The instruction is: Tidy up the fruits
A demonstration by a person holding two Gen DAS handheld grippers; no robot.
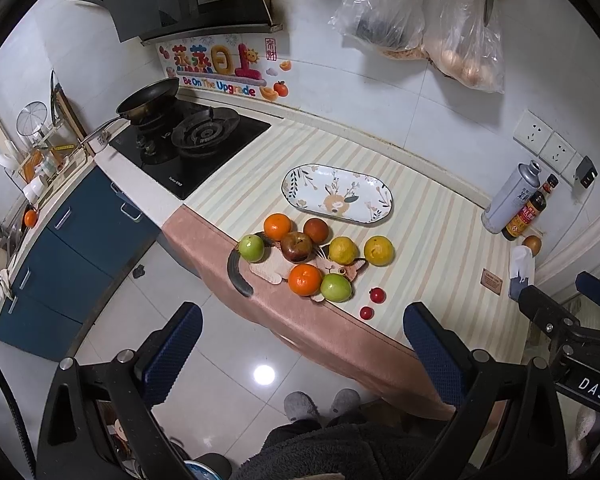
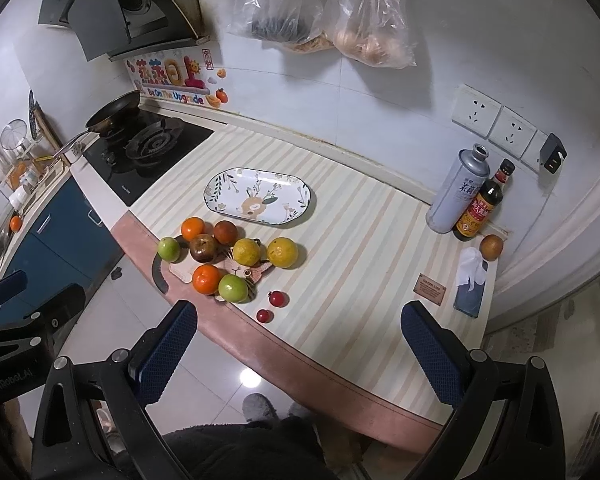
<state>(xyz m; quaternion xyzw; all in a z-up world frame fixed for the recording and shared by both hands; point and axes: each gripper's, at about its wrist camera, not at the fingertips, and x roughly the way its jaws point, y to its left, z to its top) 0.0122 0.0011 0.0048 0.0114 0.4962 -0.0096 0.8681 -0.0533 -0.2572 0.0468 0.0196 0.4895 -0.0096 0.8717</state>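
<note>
While both grippers hang above the floor short of the counter edge, neither touches any fruit: left gripper (image 1: 302, 350) has its blue-padded fingers spread wide w/ nothing between, and right gripper (image 2: 298, 346) is likewise spread and empty.

Readable text: wall sticker (image 1: 219, 70) says "Be On The Upgrade" under big Chinese characters; a black plate on the right tool, seen from left wrist cam, reads "DAS"; the left tool, seen from right wrist cam, reads "CenRobot.AI". The dark sauce bottle (image 2: 479, 210) has a red/yellow label, and the grey can (image 2: 458, 192) beside it has Chinese print, too small to read. The small brown tag (image 2: 432, 289) on the striped cloth (image 2: 360, 240) is illegible.

Fruit sits clustered near the counter's front edge, partly on a cat-shaped mat (image 1: 276, 266): two oranges (image 1: 305, 279), two green apples (image 1: 335, 287), a dark red apple (image 1: 296, 246), a reddish-brown fruit (image 1: 316, 230), two yellow citrus (image 1: 378, 250). Two small red fruits (image 1: 377, 295) lie just right of the cluster, on the cloth.

The oval floral plate (image 1: 364, 216) lies empty behind the fruit, its long axis running left-right, roughly parallel to the back wall. Another brown fruit (image 2: 491, 247) sits far right by the bottles, near a phone (image 2: 470, 296).
</note>
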